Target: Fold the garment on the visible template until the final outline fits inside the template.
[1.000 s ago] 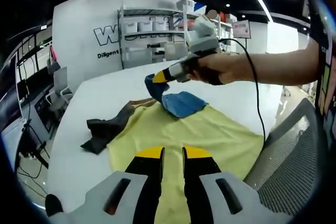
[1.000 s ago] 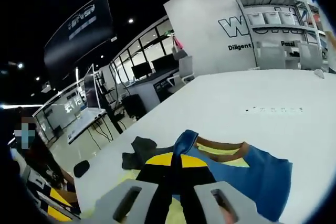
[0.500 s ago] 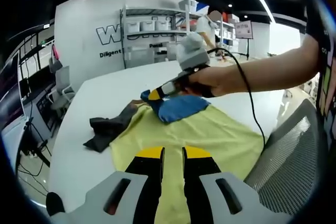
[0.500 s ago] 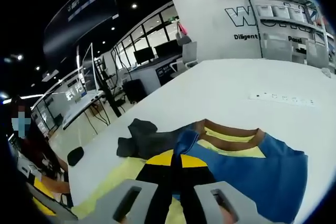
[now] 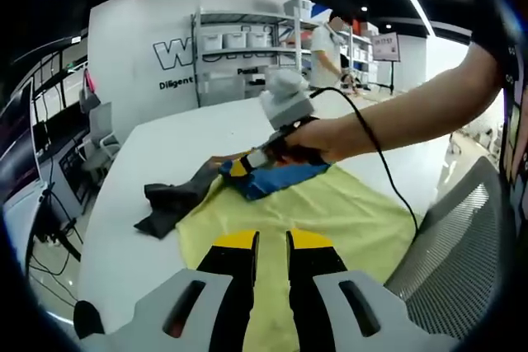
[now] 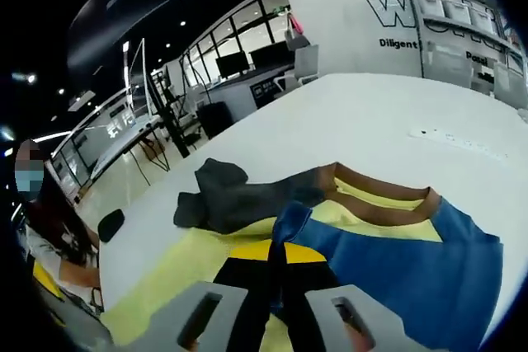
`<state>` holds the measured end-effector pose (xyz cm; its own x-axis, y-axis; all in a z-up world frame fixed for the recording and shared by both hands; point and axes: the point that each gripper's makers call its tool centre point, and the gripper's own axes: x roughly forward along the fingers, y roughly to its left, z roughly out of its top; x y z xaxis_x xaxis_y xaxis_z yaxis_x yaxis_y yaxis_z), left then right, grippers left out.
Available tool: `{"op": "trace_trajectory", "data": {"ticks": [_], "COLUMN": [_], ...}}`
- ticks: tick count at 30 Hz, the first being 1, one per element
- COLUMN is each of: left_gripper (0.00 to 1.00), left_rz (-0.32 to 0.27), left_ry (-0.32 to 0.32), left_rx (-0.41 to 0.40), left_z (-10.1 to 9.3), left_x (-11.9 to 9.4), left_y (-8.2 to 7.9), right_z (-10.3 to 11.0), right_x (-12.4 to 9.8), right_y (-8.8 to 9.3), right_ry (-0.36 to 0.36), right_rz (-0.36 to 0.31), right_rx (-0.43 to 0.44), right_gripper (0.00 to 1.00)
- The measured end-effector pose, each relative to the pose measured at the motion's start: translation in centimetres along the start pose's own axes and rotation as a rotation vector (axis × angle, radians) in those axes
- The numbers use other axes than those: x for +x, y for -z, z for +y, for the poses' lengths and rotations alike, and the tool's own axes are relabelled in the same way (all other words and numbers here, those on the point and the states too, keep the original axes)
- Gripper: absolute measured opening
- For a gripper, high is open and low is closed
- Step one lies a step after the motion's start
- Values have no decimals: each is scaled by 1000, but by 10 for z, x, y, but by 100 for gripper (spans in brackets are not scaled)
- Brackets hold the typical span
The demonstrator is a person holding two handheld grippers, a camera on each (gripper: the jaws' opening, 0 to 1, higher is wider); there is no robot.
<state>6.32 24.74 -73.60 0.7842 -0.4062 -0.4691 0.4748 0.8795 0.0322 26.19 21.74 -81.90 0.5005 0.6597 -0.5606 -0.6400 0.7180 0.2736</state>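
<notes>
My right gripper [image 6: 276, 261] clamped on the blue sleeve [image 6: 412, 269] of the yellow garment [image 5: 330, 212] lying on the white table [image 5: 165, 146], my left gripper [image 5: 271, 245] hovering above the yellow cloth, jaws narrowly parted, seemingly empty, dark sleeve [image 6: 223, 199] spread beside.

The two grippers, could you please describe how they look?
The left gripper has black jaws with yellow tips on a light grey body. The right gripper looks the same, with a black cable trailing from it. The person's forearm is bare.
</notes>
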Motion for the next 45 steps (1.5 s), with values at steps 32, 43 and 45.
{"op": "trace_trajectory", "data": {"ticks": [32,43,45], "left_gripper": [11,11,11], "left_rz": [10,-9,-10], "left_ry": [-30,-37,-39], "left_rx": [-21,-39,-46], "left_z": [6,4,4], "left_x": [0,-2,-2], "left_y": [4,0,0], "right_z": [5,-11,-6], "right_x": [30,26,28], "right_y": [20,-4,-5], "right_ry": [-51,-127,-163], "right_rz": [120,82,87], "right_rx": [-97,-144,-212], "right_gripper": [0,18,18]}}
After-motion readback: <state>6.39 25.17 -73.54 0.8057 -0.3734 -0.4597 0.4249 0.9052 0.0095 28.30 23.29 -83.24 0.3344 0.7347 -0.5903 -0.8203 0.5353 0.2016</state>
